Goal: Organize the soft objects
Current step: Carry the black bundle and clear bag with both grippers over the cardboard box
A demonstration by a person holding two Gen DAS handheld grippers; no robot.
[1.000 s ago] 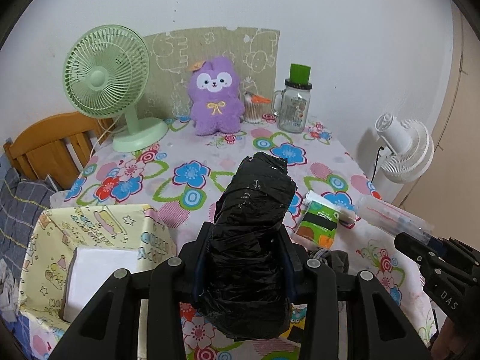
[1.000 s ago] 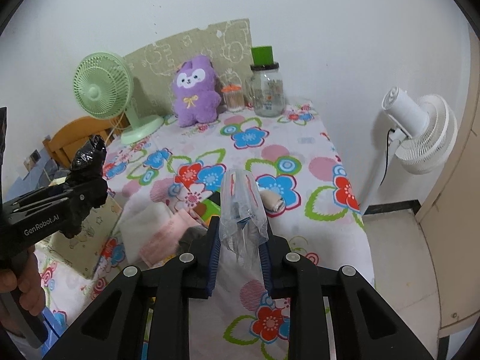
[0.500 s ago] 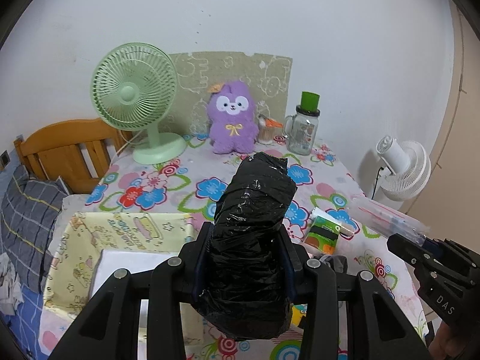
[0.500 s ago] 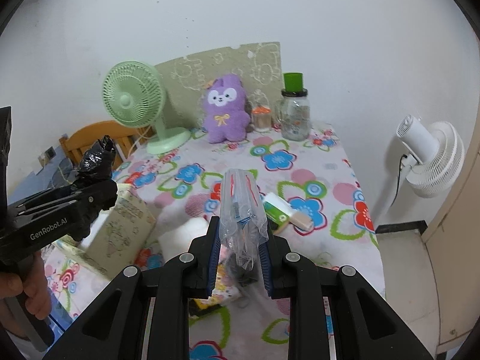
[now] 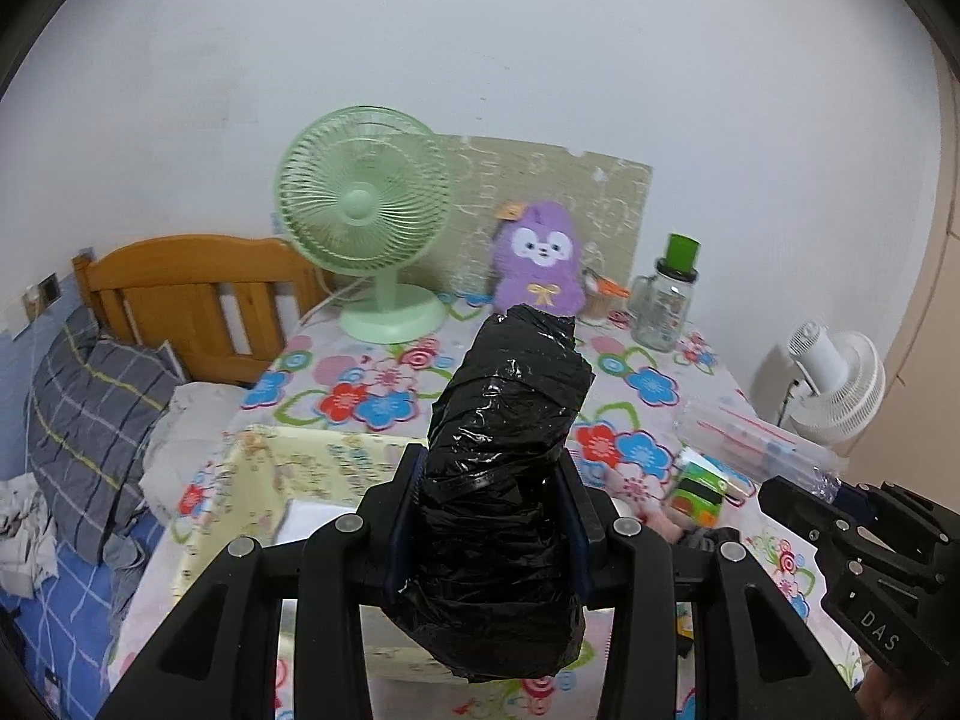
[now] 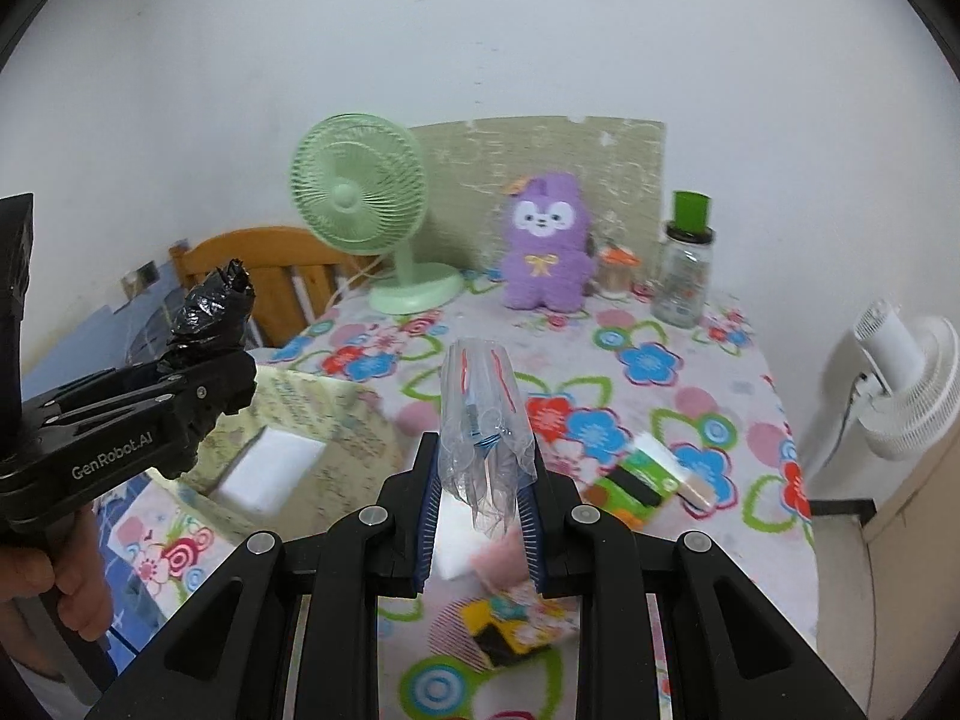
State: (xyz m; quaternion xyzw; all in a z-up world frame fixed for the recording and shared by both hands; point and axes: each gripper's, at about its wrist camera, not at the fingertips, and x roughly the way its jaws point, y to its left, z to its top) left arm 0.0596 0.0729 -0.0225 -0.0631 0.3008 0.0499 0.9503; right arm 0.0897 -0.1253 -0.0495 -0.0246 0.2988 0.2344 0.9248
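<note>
The left claw (image 5: pixel 489 516) pinches a squashy black plastic bundle (image 5: pixel 510 450) mid-body, while the right claw (image 6: pixel 480 498) nips a light, slippery clear bag (image 6: pixel 483 414) low down, likely to slide.

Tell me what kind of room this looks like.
Most likely a bedroom: a wooden bed frame with a plaid pillow beside a flowered table holding a plush toy.

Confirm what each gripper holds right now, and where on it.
Left gripper clamps the black plastic bundle around its lower half. Right gripper pinches the clear plastic bag near its lower end.
</note>
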